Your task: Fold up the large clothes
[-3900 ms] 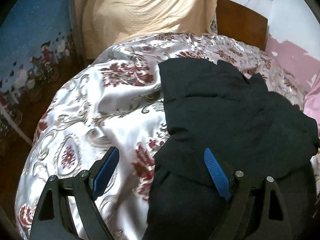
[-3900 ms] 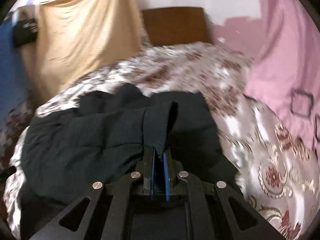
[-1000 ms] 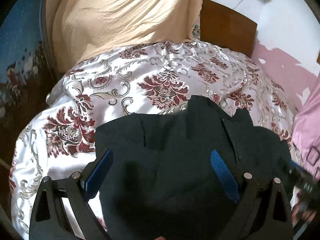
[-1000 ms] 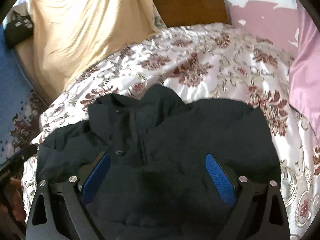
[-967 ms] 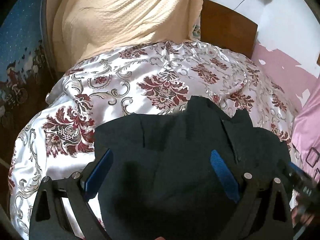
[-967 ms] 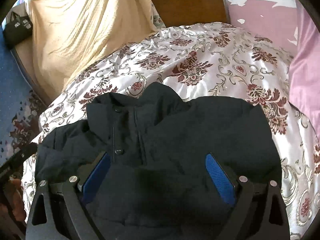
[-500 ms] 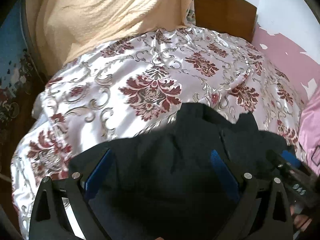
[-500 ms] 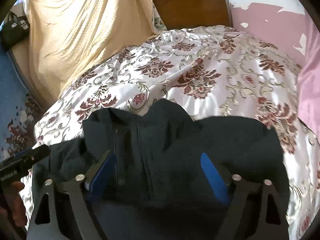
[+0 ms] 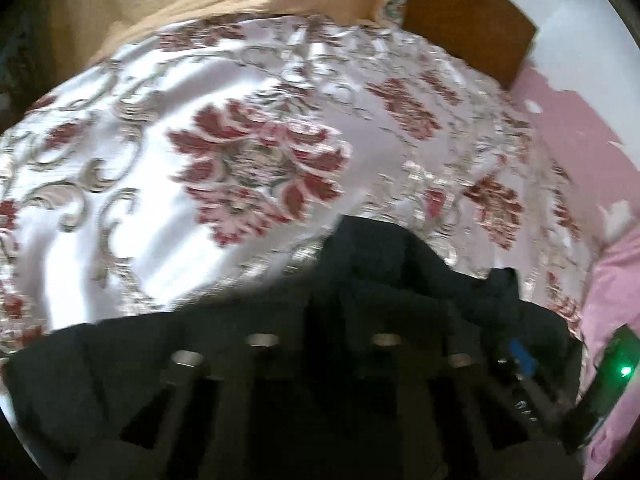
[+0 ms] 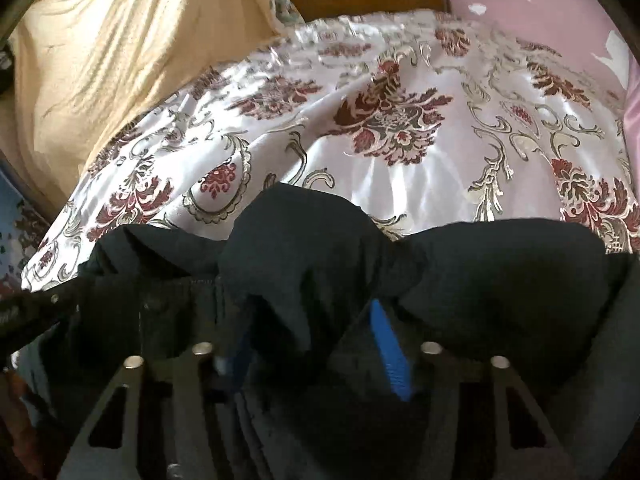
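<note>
both grippers' jaws have narrowed onto the black jacket (image 10: 304,248).

A bed carries everything, spread with a shiny white coverlet (image 9: 168,184) patterned in dark red flowers. A black garment (image 10: 500,280) lies bunched directly on the coverlet, at the end far from the wooden headboard (image 9: 468,20).

One black jacket (image 10: 500,280), one floral bedspread (image 10: 400,168), one wooden headboard (image 9: 468,20), two claws (image 10: 312,344).
</note>
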`<state>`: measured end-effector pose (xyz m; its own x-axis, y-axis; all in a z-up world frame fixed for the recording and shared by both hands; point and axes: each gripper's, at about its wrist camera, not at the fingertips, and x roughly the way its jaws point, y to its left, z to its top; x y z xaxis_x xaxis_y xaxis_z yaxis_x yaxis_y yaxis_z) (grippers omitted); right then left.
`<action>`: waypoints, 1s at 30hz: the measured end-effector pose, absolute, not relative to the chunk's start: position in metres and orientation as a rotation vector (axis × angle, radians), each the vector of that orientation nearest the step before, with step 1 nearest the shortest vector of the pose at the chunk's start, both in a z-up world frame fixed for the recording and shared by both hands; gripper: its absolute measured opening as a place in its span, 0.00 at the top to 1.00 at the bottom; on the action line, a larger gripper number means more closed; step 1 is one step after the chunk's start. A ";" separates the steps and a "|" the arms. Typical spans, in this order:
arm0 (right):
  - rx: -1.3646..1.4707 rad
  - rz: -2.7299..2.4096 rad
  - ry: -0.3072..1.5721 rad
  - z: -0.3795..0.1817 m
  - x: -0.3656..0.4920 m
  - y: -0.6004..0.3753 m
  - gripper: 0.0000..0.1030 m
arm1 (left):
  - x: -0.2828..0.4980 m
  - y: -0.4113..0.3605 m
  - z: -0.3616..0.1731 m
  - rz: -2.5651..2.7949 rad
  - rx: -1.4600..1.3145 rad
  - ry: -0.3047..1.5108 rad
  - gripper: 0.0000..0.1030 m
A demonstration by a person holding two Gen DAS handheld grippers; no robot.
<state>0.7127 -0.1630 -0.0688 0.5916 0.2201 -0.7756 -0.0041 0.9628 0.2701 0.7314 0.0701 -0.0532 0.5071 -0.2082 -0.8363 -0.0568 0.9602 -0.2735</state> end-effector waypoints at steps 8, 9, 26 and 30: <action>0.320 0.214 0.824 -0.045 0.685 -0.174 0.96 | 0.694 0.068 -0.012 -0.106 -0.293 0.893 0.98; 0.303 0.223 0.818 -0.035 0.681 -0.174 0.96 | 0.689 0.068 -0.003 -0.116 -0.294 0.877 0.98; 0.433 0.291 0.816 0.047 0.592 -0.244 0.89 | 0.546 0.041 0.058 -0.282 -0.283 0.790 0.99; 0.486 0.323 0.875 0.057 0.619 -0.240 0.58 | 0.524 0.041 0.050 -0.320 -0.240 0.802 0.99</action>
<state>0.6190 -0.2398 0.0567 0.6038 0.4604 -0.6507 -0.0732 0.8449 0.5299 0.5237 0.0407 0.0498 0.6515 -0.3693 -0.6627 0.1890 0.9250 -0.3296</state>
